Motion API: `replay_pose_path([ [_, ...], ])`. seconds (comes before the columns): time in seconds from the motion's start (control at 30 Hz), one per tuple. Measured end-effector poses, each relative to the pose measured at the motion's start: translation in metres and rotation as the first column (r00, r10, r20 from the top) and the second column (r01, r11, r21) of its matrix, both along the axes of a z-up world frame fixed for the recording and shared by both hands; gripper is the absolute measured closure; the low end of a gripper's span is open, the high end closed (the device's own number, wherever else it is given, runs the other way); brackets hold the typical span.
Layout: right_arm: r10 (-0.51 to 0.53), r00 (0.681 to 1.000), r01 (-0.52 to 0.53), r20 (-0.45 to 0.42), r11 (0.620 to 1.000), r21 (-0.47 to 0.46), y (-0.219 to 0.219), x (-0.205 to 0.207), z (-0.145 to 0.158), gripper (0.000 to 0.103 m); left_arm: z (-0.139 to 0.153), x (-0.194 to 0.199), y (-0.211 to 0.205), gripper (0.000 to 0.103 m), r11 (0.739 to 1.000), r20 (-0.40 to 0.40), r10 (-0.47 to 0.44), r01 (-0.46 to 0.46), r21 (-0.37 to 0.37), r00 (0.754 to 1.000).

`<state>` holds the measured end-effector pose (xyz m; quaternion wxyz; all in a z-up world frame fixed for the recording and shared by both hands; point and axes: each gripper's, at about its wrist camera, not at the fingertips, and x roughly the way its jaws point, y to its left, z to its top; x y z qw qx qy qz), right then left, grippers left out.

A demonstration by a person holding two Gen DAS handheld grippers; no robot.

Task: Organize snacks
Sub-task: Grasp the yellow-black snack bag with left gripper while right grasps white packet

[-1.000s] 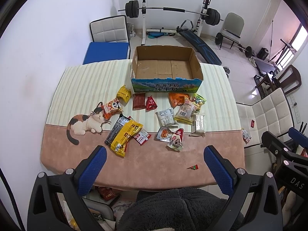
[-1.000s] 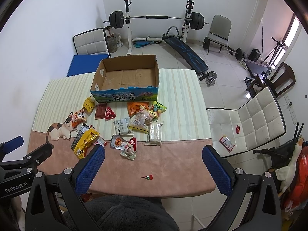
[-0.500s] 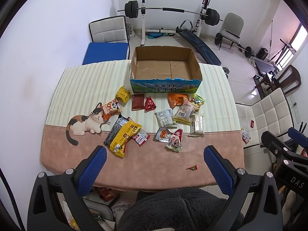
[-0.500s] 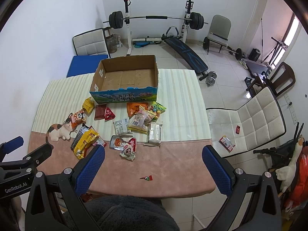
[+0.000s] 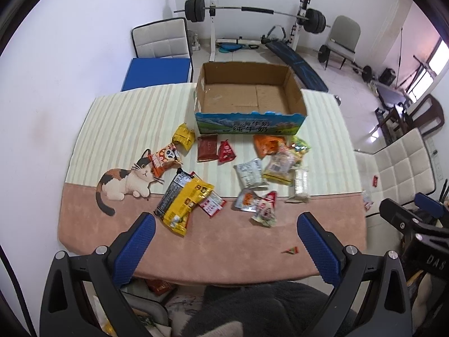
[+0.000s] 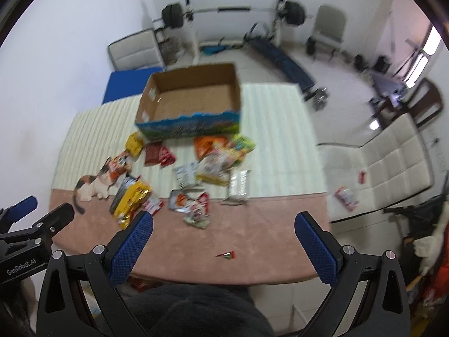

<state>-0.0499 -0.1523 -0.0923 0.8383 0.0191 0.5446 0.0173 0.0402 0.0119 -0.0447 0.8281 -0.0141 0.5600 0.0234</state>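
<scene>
Several snack packets lie scattered on the table in front of an open, empty cardboard box. Among them are a large yellow bag, an orange panda packet, a red triangular packet and a clear white packet. A tiny red-green wrapper lies near the front edge. My left gripper and right gripper are both open and empty, held above the table's near edge. The right wrist view is blurred.
The table cloth is striped cream with a pink front band and a cat picture. White padded chairs stand right, a blue-seated one behind. A barbell rack and bench stand at the back.
Both grippers have moved a little toward the table; the right wrist view shifted and blurred with motion. Nothing on the table has moved.
</scene>
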Motion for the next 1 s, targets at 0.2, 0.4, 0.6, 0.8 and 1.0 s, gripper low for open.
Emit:
replay_pose_path([
  [0.2,0.055,0.974,-0.026,-0.22,0.991,0.134,0.028,0.058,-0.109,0.0,-0.093,0.037,0.038,0.0,0.987,-0.134,-0.065,0.084,0.139,0.989],
  [0.4,0.099,0.927,-0.046,-0.361,0.987,0.154,0.067,0.088,-0.212,0.0,-0.201,0.063,0.092,0.0,0.989,-0.331,-0.072,0.111,0.101,0.941],
  [0.6,0.122,0.882,-0.064,-0.455,0.988,0.142,0.095,0.102,-0.271,0.0,-0.279,0.082,0.117,0.0,0.986,-0.447,-0.149,0.167,0.001,0.882],
  [0.8,0.13,0.863,-0.078,-0.489,0.989,0.126,0.118,0.109,-0.297,0.0,-0.328,0.097,0.125,0.0,0.965,-0.513,-0.252,0.255,-0.066,0.821],
  [1.0,0.079,0.864,-0.031,-0.497,0.994,0.105,0.114,0.119,-0.306,0.0,-0.355,0.097,0.117,0.0,0.948,-0.554,-0.291,0.313,-0.058,0.78],
])
